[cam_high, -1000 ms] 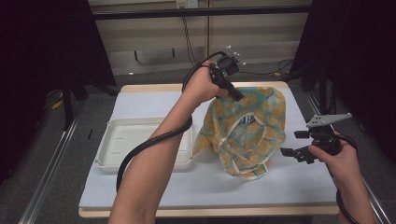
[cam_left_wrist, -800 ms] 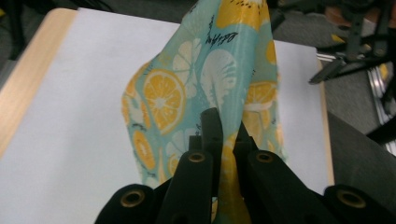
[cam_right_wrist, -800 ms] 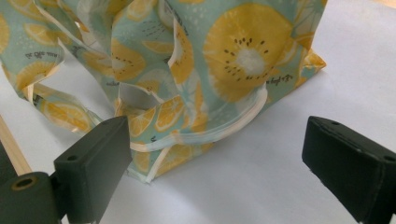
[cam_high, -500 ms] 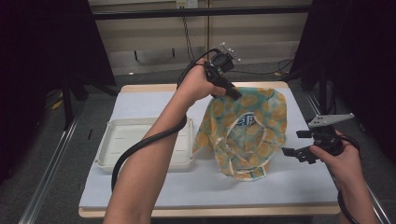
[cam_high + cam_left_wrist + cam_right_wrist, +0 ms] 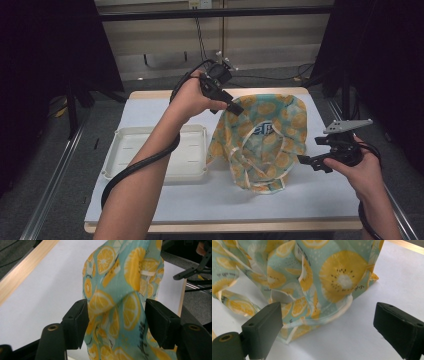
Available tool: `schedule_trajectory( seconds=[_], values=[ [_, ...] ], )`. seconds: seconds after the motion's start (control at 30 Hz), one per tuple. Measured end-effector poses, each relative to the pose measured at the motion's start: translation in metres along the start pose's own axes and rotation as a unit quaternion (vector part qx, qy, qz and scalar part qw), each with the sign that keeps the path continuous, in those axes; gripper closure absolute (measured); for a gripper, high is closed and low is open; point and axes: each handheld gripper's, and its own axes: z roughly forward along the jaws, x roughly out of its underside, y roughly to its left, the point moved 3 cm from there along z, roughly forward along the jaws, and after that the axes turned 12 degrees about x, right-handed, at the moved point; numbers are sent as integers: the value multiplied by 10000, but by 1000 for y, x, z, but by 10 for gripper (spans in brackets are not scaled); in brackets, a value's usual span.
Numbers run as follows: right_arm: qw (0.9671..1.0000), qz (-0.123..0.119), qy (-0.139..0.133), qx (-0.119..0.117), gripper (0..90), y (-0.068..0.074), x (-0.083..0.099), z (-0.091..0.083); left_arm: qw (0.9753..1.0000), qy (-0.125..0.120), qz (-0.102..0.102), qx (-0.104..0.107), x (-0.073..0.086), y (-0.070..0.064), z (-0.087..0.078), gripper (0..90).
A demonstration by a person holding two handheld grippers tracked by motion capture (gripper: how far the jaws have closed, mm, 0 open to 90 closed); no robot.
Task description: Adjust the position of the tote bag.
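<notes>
Left tool (image 5: 235,106) is up at the far side of the worktop (image 5: 150,112), its jaws parted with the lemon-print cloth (image 5: 265,140) bunched between them in the left gripper view, not pinched. Right tool (image 5: 311,161) hovers just beside the cloth's near right edge, jaws wide apart, nothing in them. The cloth lies crumpled on the worktop's right half, beside the white tray (image 5: 161,172). To do this well, I'd say close the left on a single layer at the far corner, take the hem with the right, then draw apart evenly. Pale sheet on a wood-edged worktop; dark curtains at both sides, cables along the back wall.
</notes>
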Motion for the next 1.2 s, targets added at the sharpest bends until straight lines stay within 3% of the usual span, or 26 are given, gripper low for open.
schedule_trajectory(
  seconds=[0.1, 0.17, 0.33, 0.37, 0.4, 0.47, 0.63, 0.7, 0.77, 0.83, 0.9, 1.1, 1.13, 1.2],
  values=[
    [9998, 66, 99, 146, 118, -1, -2, 4, 10000, 40, -2, -13, 6, 0, -2, 359],
    [9999, -16, 61, 124, 163, 0, -5, 4, 9999, 45, -68, -64, 10, 1, -3, 359],
    [9998, 36, 23, 197, 173, -1, -16, -1, 9999, 44, -146, -25, 16, 2, -4, 455],
    [9998, 18, 12, 186, 200, -1, -17, -1, 9999, 69, -65, -58, 17, 3, -5, 477],
    [9998, -57, 3, 194, 267, 0, -20, -2, 9999, 25, -114, -47, 17, 3, -5, 509],
    [9997, -91, -11, 216, 272, 1, -22, -3, 10000, 62, -5, -43, 18, 4, -6, 535],
    [9996, -147, 65, 230, 339, 1, -26, -2, 9999, -100, -125, -1, 21, 4, -7, 571],
    [9995, -94, 198, 229, 378, 0, -29, -1, 9999, -29, -119, 39, 23, 4, -8, 594],
    [9995, -30, 311, 87, 458, -1, -31, 0, 9999, -34, -117, 41, 24, 5, -10, 621],
    [9992, 75, 389, -36, 484, -1, -33, 0, 9999, -54, -117, 64, 24, 5, -10, 651],
    [9992, 99, 384, -22, 489, -2, -35, 1, 9999, -42, -126, 23, 24, 4, -11, 652],
    [9984, 247, 467, -189, 619, -2, -41, 5, 10000, 83, 23, -17, 21, 1, -13, 687],
    [9985, 202, 461, -232, 655, -1, -42, 7, 10000, -18, -37, 15, 21, 1, -12, 711],
    [9984, 207, 477, -225, 690, -1, -42, 8, 10000, 62, -13, 25, 21, 2, -13, 713]
  ],
)
